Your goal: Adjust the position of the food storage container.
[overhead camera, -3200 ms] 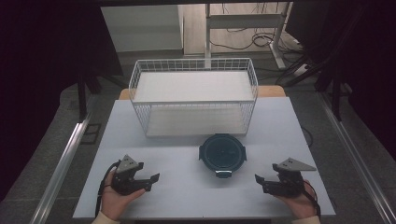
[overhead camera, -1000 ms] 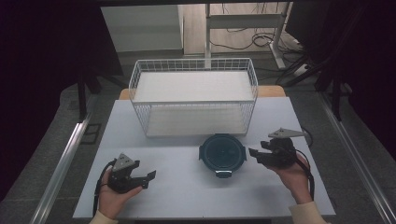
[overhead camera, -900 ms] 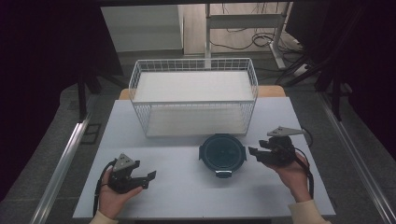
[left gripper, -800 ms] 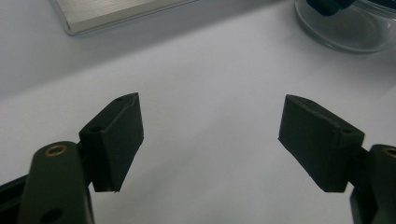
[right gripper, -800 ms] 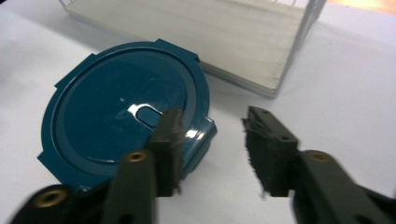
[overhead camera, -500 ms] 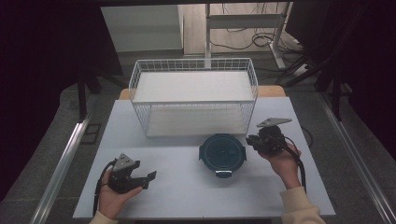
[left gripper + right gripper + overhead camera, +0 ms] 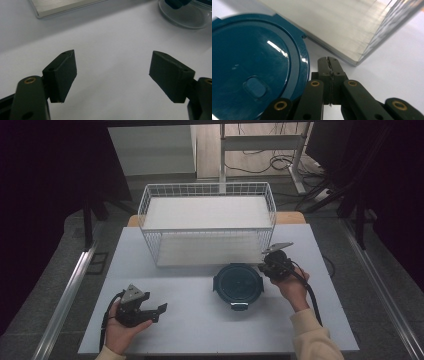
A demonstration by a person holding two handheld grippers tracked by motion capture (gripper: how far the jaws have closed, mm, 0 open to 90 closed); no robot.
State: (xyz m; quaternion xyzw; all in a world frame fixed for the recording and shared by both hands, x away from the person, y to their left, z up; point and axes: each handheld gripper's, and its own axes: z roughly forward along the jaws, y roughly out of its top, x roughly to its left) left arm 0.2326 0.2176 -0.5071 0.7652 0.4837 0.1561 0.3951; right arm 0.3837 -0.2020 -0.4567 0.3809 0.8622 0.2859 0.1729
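Observation:
A round container with a dark teal lid (image 7: 238, 284) (image 7: 254, 75) lies on the white table (image 7: 200, 330), in front of the white wire basket (image 7: 207, 227). My right gripper (image 7: 264, 266) (image 7: 329, 61) sits just off the lid's right rim, near the basket's front right corner. Its jaws have just been closing and now stand shut, pads together with nothing between them. My left gripper (image 7: 159, 311) (image 7: 112, 75) rests near the table's front left, open, with bare table between its pads. The glass rim of the container (image 7: 185, 17) shows at the top right of the left gripper view.
The basket's pale base (image 7: 352, 27) and its corner lie just beyond the right gripper's tips. A metal rail (image 7: 65, 295) runs along the left of the table, another rail (image 7: 385, 295) along the right. A cable (image 7: 312, 292) trails from the right gripper over the sleeve.
My right gripper has moved left and toward the basket, up to the lid's right rim, and its jaws have shut. The left gripper has stayed where it was.

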